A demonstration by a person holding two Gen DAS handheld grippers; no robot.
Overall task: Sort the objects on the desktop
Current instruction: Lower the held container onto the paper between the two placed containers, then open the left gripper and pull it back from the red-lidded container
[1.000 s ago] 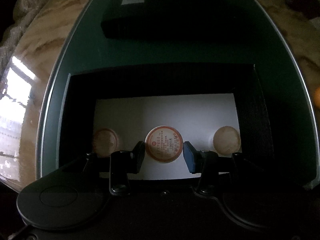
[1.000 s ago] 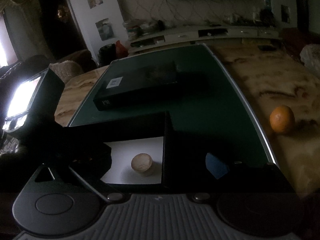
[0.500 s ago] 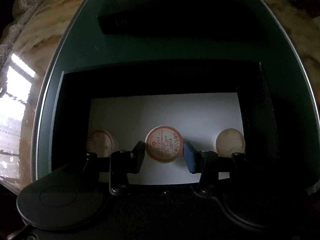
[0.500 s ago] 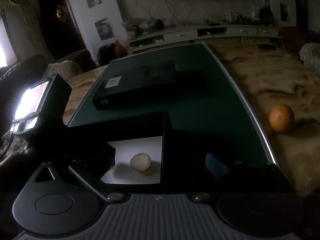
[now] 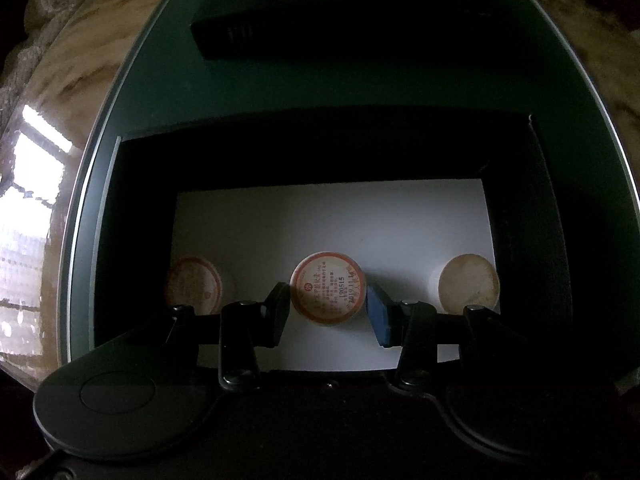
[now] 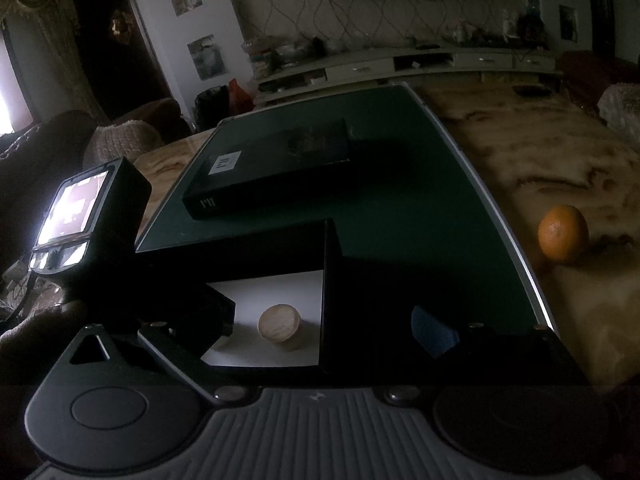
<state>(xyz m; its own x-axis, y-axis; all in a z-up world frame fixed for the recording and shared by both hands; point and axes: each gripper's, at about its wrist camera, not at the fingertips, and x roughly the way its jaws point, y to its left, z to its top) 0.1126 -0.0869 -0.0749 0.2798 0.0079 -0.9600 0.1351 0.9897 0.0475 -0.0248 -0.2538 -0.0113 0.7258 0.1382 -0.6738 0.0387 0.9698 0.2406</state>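
A small round cup (image 5: 328, 294) with an orange-rimmed printed lid sits between the pads of my left gripper (image 5: 328, 309), which is shut on it. It hangs low over the white floor of an open black box (image 5: 320, 148). Two more cups stand on that floor: one with a reddish lid (image 5: 194, 286) at the left, one with a plain tan lid (image 5: 468, 284) at the right. The tan-lidded cup (image 6: 280, 322) also shows in the right wrist view. My right gripper (image 6: 320, 340) stands open astride the box's right wall (image 6: 330, 300), its blue pad (image 6: 434, 330) outside the box.
The box stands on a dark green mat (image 6: 420, 220) on a marbled tabletop. A flat black case (image 6: 272, 172) with a white label lies on the mat behind the box. An orange (image 6: 563, 233) rests on the tabletop right of the mat. The left gripper's body (image 6: 92, 208) rises at the left.
My left gripper has sunk a little deeper into the box with the cup still in its grip. The right gripper has stayed where it was.
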